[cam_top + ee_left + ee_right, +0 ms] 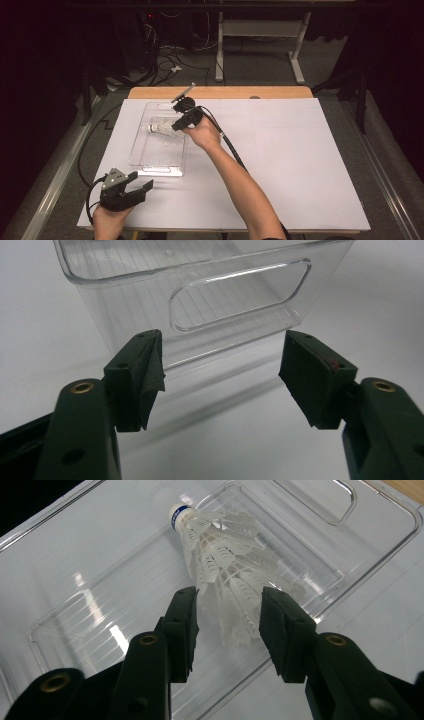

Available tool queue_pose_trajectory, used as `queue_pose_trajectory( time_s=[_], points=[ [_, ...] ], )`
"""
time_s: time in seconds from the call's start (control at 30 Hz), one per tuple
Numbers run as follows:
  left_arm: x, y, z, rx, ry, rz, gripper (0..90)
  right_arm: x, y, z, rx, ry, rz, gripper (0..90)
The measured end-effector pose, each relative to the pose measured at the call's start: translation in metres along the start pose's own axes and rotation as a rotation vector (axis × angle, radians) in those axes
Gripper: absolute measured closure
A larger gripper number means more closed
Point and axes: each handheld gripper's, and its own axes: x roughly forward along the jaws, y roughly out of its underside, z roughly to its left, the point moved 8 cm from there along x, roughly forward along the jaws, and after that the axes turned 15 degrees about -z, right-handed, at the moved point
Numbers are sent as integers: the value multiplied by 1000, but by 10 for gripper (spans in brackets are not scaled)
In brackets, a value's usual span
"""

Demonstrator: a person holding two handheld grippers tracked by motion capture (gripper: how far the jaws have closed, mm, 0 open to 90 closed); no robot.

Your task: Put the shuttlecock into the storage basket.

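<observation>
A white plastic shuttlecock (220,555) with a blue-banded cork hangs inside a clear plastic bin (90,610), cork pointing away from the camera. My right gripper (229,592) has its jaws pressed on either side of the skirt, which looks squeezed between them. From above, the shuttlecock (159,128) lies over the far half of the bin (142,165), and the right gripper (179,125) reaches in from the right. At the table's near left, my left gripper (142,180) is open and holds nothing. It faces the bin's near handle wall (240,295), the left gripper (220,347) a short way off.
White paper (300,165) covers the wooden table (220,92). The right gripper's cable (232,147) trails along the forearm. Beyond the table, floor cables (165,65) and a desk frame (295,55) stand in the dark room.
</observation>
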Motion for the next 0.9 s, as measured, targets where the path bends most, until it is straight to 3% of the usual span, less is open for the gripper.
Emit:
queue_pose_trajectory(
  time_s=[0.43, 0.57, 0.7, 0.9],
  points=[
    [0, 0, 1, 0, -3, 2, 346, -11, -1, -3, 1, -16, -32, 574],
    [0, 0, 1, 4, -3, 5, 345, -19, -1, -2, 30, -20, -49, 569],
    [1, 1, 2, 1, -6, 6, 345, -28, -2, -4, 13, -28, -73, 569],
    [1, 1, 1, 1, -12, 6, 345, -37, -1, -11, 29, -26, -92, 566]
  ],
)
